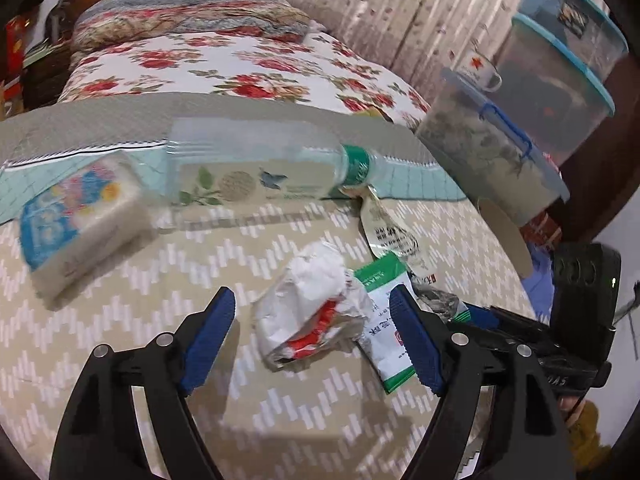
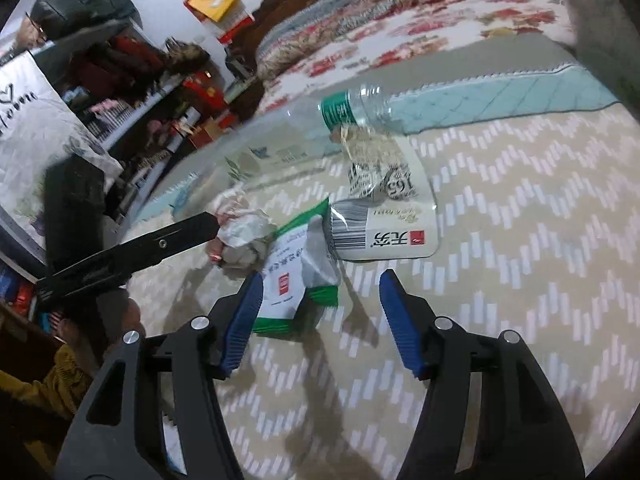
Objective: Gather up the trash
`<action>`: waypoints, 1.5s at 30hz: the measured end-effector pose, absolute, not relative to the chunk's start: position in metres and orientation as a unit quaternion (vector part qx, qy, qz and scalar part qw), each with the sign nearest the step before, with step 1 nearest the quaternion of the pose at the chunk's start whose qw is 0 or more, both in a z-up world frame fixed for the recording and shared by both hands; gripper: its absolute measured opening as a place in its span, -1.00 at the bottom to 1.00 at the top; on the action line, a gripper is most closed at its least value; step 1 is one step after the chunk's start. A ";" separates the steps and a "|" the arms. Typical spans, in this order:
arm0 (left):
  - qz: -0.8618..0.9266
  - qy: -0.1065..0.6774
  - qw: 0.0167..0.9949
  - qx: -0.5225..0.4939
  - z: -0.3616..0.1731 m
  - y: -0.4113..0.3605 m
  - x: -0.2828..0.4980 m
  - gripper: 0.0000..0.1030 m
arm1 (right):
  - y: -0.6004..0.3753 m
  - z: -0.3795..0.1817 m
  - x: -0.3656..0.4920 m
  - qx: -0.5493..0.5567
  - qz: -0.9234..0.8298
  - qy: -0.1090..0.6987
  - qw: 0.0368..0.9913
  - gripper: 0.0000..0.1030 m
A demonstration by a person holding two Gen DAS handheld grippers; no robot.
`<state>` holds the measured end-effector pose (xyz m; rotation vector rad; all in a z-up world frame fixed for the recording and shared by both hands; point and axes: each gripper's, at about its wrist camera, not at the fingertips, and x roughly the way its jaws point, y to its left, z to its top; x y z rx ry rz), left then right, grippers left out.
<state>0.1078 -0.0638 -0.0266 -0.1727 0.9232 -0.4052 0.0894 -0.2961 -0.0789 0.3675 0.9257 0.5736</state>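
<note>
While both grippers hover low over it, the bed (image 1: 120, 360) forms the largest surface: a beige zigzag-patterned cover in front, a teal quilted strip (image 1: 420, 184) across the middle, and a floral quilt (image 1: 240, 68) behind. To the right of the bed in the left wrist view stand stacked clear storage bins with blue lids (image 1: 560, 80); a white mug with a red star (image 1: 478, 70) sits on the lowest lid.

A clear plastic bottle with a green label band (image 1: 256, 164) lies on its side across the teal strip. Left of it, just beside its base, rests a wrapped tissue pack (image 1: 76, 220) with blue and pink print. Below the bottle's neck lies a flat white snack bag (image 2: 384, 216), printed with a barcode and a red logo, touching the neck area. Near it lies a green-and-white sachet (image 2: 296, 280), one edge overlapping the snack bag's corner.

Against the sachet's other side sits a crumpled paper wad with red print (image 1: 312, 304). The left gripper (image 1: 314, 330) has its blue fingers (image 1: 208, 336) spread apart on either side of this wad, grasping nothing; the right-hand finger overlaps the sachet in view. The right gripper (image 2: 320, 320) is likewise released, with fingers (image 2: 400, 324) wide apart. Its left finger lies over the sachet's edge in view; contact cannot be determined.
</note>
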 end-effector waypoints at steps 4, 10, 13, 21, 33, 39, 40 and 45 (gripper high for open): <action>-0.203 0.451 0.866 -0.078 -0.038 -0.069 0.112 -0.14 | -0.272 -0.080 0.096 0.156 0.277 0.432 0.844 0.08; -0.218 0.460 0.856 -0.092 -0.034 -0.058 0.099 -0.37 | -0.249 -0.082 0.082 0.125 0.306 0.440 0.835 -0.71; -0.223 0.462 0.852 -0.105 -0.032 -0.051 0.087 -0.39 | -0.261 -0.083 0.067 0.144 0.304 0.435 0.835 -0.73; -0.232 0.457 0.855 -0.077 -0.023 -0.071 0.054 -0.40 | -0.307 -0.089 0.016 0.210 0.269 0.430 0.836 -0.73; -0.208 0.459 0.864 0.014 -0.028 -0.111 0.013 -0.40 | -0.325 -0.094 -0.025 0.251 0.252 0.427 0.831 -0.73; -0.195 0.458 0.867 0.018 -0.025 -0.104 0.004 -0.39 | -0.320 -0.090 -0.033 0.248 0.253 0.420 0.835 -0.73; -0.193 0.457 0.868 0.018 -0.025 -0.102 0.003 -0.39 | -0.319 -0.088 -0.035 0.248 0.252 0.419 0.836 -0.73; -0.189 0.454 0.870 0.020 -0.023 -0.099 -0.003 -0.39 | -0.318 -0.083 -0.040 0.246 0.250 0.412 0.841 -0.73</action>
